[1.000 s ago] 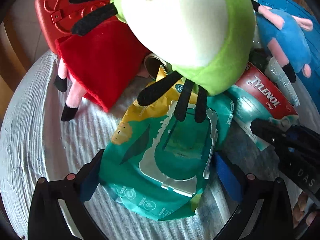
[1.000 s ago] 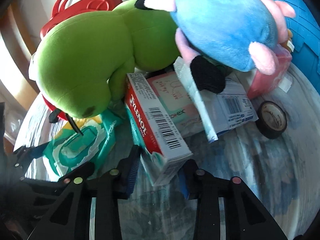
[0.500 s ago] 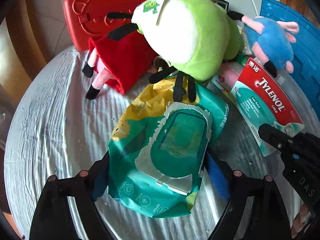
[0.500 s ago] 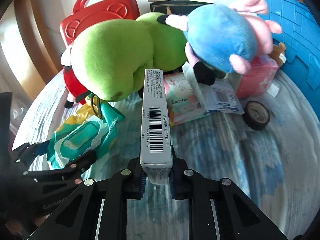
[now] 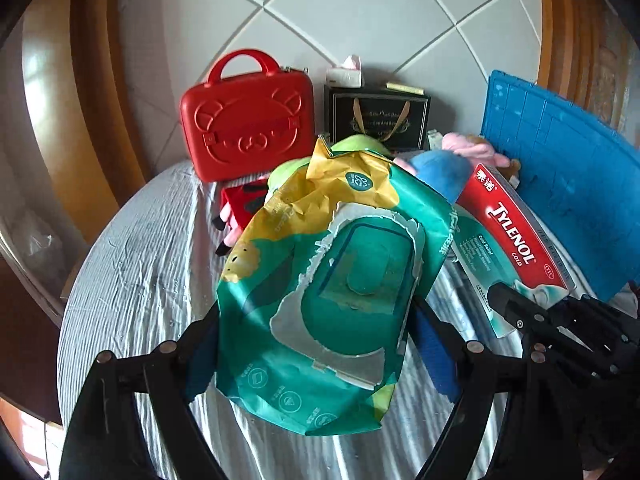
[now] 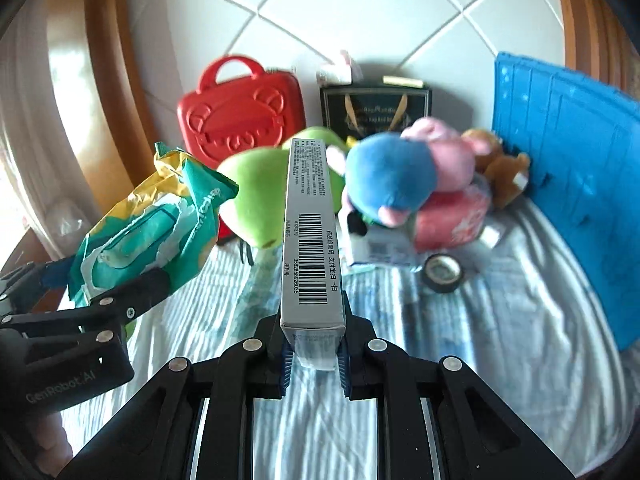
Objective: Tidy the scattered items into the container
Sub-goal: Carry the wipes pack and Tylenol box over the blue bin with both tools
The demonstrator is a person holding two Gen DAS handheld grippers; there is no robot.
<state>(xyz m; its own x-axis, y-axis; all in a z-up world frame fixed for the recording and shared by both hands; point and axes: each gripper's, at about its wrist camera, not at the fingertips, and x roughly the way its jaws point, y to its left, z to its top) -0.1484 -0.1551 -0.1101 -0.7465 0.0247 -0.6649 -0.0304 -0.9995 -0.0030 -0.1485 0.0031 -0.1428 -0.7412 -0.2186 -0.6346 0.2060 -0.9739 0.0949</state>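
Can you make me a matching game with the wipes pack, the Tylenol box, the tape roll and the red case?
Things:
1. wipes pack
2. Tylenol box
3. tape roll
4. red case

Where:
A. lying on the bed cover
B. held in the right gripper
C. standing by the wall
D. held in the left gripper

Pairs: 1-D, 2-B, 3-A, 4-C

Two grippers up: left gripper (image 5: 316,332), right gripper (image 6: 312,360). One wipes pack (image 5: 328,288), one Tylenol box (image 6: 310,236). Four plush toys in the pile: green (image 6: 256,196), blue (image 6: 388,180), pink (image 6: 452,156), brown (image 6: 500,164). One red case (image 6: 240,108), one black gift bag (image 6: 376,108), one blue crate (image 6: 568,168), one tape roll (image 6: 442,272), one pink pouch (image 6: 456,220).
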